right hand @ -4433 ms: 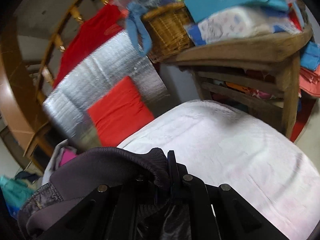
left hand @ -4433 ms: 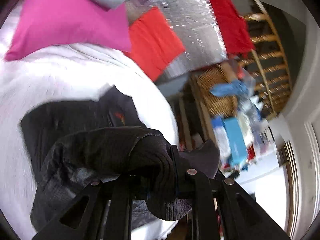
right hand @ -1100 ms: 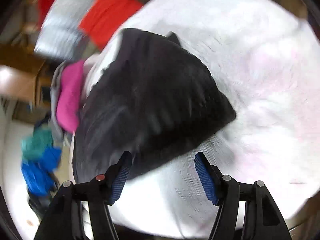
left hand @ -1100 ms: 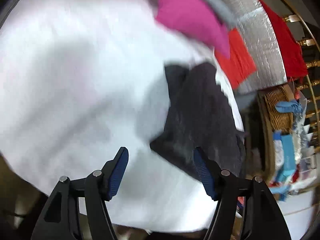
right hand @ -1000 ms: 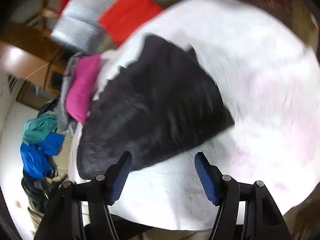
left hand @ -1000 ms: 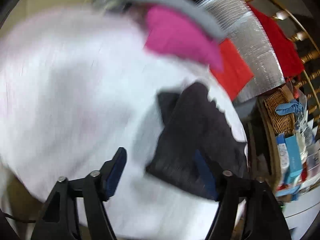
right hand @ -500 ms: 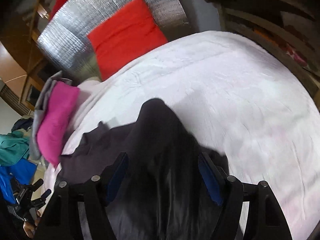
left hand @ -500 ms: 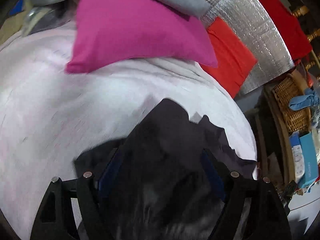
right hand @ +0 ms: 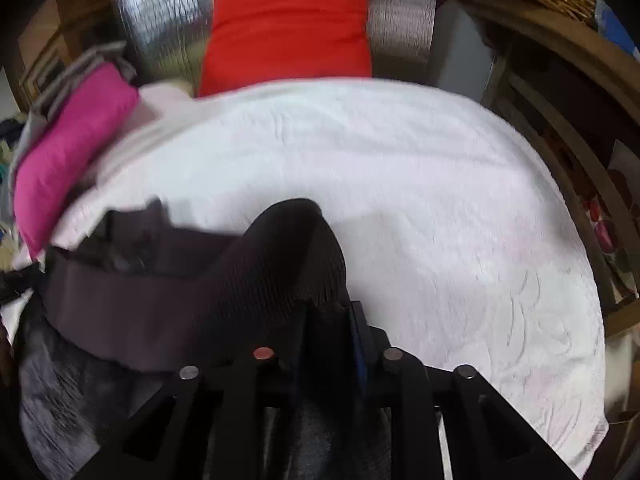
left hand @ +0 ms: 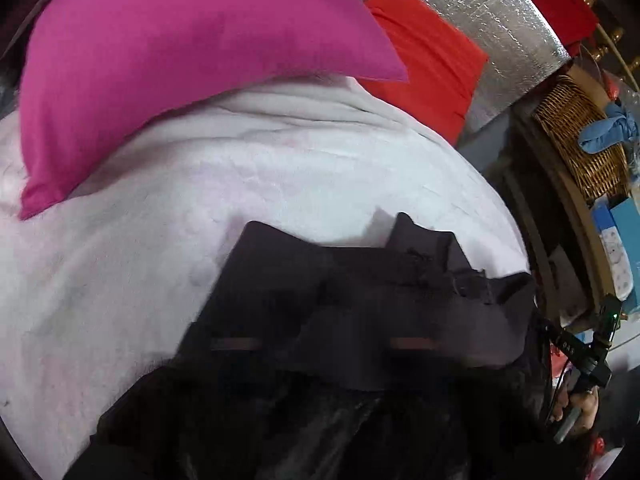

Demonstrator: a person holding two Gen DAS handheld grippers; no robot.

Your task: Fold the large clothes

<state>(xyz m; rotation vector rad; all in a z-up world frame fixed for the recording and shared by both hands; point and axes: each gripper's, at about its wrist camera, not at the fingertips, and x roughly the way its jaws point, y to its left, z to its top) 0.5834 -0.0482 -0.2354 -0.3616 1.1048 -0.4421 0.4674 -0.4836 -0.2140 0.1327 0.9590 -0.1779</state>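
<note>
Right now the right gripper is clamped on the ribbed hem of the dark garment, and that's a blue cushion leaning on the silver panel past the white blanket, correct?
Not quite: the cushion is red, not blue, as the right wrist view shows. The rest holds: the right gripper is shut on the dark garment at its ribbed hem, and the cushion leans on the silver panel beyond the white blanket.
</note>
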